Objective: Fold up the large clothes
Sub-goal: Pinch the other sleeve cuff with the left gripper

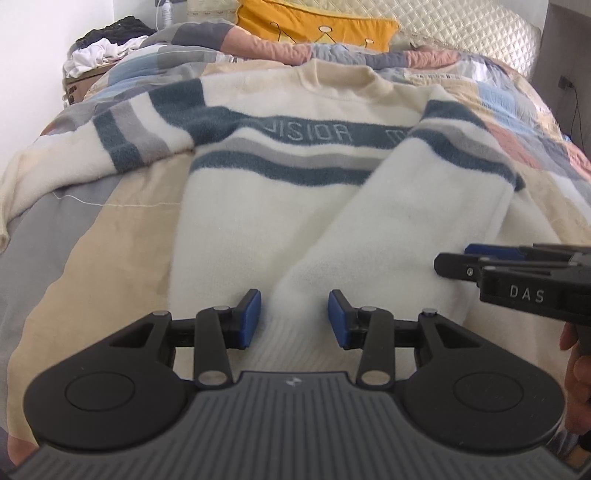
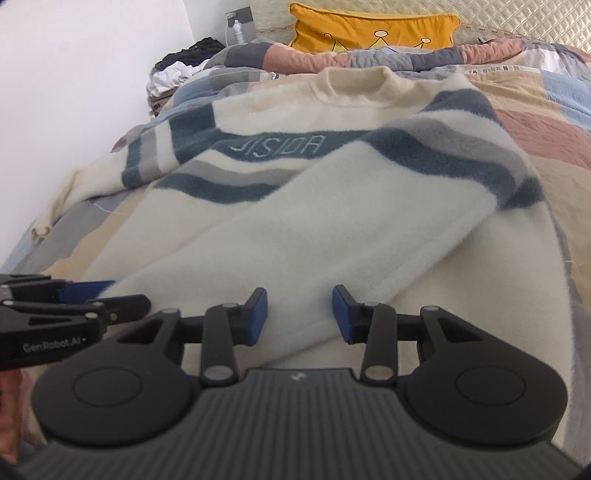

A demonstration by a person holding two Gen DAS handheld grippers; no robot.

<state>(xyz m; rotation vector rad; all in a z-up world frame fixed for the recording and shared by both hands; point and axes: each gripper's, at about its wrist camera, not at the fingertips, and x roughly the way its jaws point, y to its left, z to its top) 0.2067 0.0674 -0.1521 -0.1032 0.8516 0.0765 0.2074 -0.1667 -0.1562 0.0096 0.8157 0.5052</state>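
A cream sweater (image 1: 266,206) with blue and grey chest stripes lies flat on the bed, collar at the far end; it also shows in the right wrist view (image 2: 332,236). Its right sleeve (image 1: 388,229) is folded diagonally across the body, the cuff (image 1: 291,332) lying near me. Its left sleeve (image 1: 74,166) is spread out to the left. My left gripper (image 1: 294,319) is open, its pads either side of the cuff. My right gripper (image 2: 299,317) is open over the folded sleeve (image 2: 295,266). Each gripper shows at the edge of the other's view.
The bed has a patchwork quilt (image 1: 110,236). A yellow pillow (image 1: 317,26) and a quilted headboard (image 1: 461,26) are at the far end. A pile of clothes (image 1: 103,51) sits on a box at the far left by the white wall.
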